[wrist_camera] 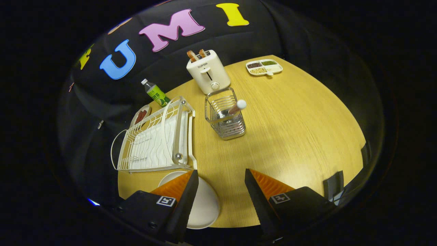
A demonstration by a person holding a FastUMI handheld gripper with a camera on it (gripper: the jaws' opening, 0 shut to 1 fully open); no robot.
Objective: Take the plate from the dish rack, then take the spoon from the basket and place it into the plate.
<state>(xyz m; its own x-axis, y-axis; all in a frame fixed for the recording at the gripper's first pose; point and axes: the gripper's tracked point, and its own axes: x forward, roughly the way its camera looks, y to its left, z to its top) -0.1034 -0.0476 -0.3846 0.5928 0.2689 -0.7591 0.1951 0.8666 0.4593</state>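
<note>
Now for the spoon

Plainly, the round white plate [205, 205] already lies flat on the pale wooden table [290, 136], partly under our left finger and just beside the white wire dish rack [153, 140], which stands without any plate in it. We hold the gripper [221, 198] wide open with nothing between its fingers, ready, we judge, for the next pick. The wooden-handled spoon [236, 107] with a white knob leans upright in the silver wire basket [226, 118], well ahead of the fingers. Its raised handle should offer an easy grasp from above.
</note>
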